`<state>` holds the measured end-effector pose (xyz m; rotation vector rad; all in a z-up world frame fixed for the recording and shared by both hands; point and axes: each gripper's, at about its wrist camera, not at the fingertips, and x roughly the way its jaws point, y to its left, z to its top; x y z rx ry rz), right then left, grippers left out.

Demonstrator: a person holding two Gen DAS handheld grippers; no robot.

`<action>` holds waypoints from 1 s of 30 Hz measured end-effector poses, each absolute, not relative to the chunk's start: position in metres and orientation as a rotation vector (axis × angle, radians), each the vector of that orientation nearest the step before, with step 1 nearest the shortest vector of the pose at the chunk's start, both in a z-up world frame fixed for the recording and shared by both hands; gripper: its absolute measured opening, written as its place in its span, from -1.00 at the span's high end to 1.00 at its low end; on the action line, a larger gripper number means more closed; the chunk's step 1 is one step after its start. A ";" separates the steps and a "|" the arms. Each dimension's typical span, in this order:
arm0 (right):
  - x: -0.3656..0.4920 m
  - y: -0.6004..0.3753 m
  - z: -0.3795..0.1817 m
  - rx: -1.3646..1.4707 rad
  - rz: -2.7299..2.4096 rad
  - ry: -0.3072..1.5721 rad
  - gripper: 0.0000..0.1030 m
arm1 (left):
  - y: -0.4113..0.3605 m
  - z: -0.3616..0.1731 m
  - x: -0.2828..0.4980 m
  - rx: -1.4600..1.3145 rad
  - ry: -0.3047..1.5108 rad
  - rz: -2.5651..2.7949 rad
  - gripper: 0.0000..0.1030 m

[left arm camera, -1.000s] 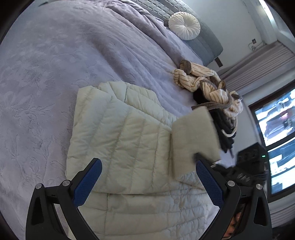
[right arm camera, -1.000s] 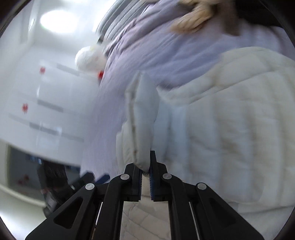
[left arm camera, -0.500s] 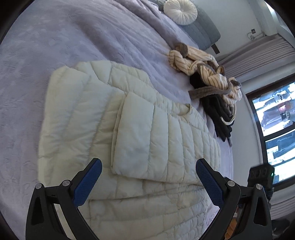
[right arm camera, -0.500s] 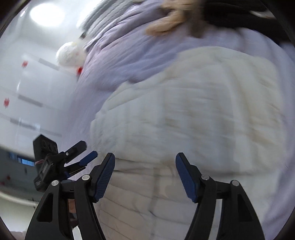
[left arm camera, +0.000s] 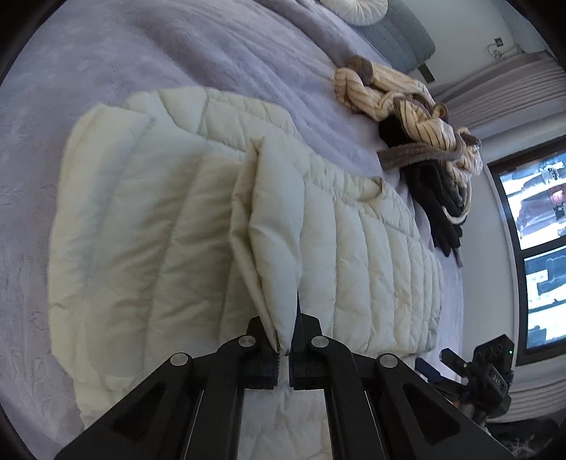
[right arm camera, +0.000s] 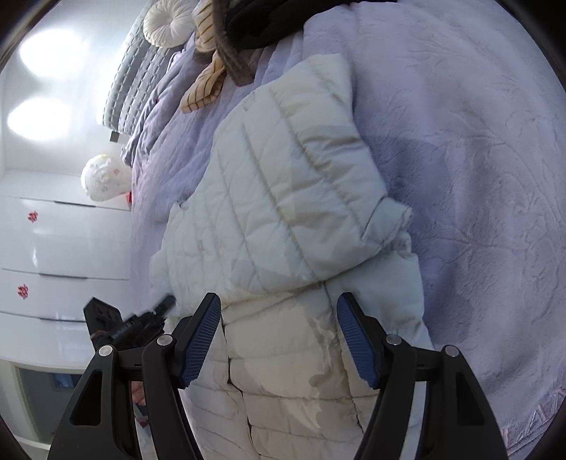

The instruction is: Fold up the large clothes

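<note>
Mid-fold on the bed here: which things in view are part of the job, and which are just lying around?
In the job:
- cream puffer jacket, a fold pinched up
- left gripper, shut on that fold
- right gripper, open above the jacket

Lying about:
- striped garment
- black clothes
- round white cushion
- purple bedspread

left wrist: close over jacket (left arm camera: 177, 219) | right wrist: close, same jacket

Lavender bedspread (left arm camera: 177, 53), window (left arm camera: 537, 226), white drawers (right arm camera: 53, 247).
</note>
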<state>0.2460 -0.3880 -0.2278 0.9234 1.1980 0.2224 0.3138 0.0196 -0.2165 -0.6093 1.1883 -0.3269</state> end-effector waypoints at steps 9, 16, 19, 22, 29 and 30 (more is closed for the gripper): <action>0.246 -0.403 -0.204 0.840 0.133 1.127 -0.41 | 0.025 -0.220 0.290 -0.539 1.187 -0.296 0.93; 0.257 -0.399 -0.185 0.738 0.132 1.083 -0.10 | 0.017 -0.225 0.295 -0.443 1.196 -0.284 0.93; 0.271 -0.381 -0.193 0.634 0.147 1.133 0.46 | 0.016 -0.223 0.296 -0.405 1.203 -0.262 0.92; 0.280 -0.370 -0.215 0.596 0.123 1.202 0.55 | 0.022 -0.216 0.294 -0.386 1.239 -0.247 0.91; 0.279 -0.380 -0.223 0.605 0.118 1.218 0.57 | 0.061 -0.180 0.281 -0.330 1.132 -0.123 -0.04; 0.279 -0.381 -0.222 0.608 0.119 1.221 0.57 | 0.063 -0.177 0.282 -0.340 1.128 -0.118 -0.04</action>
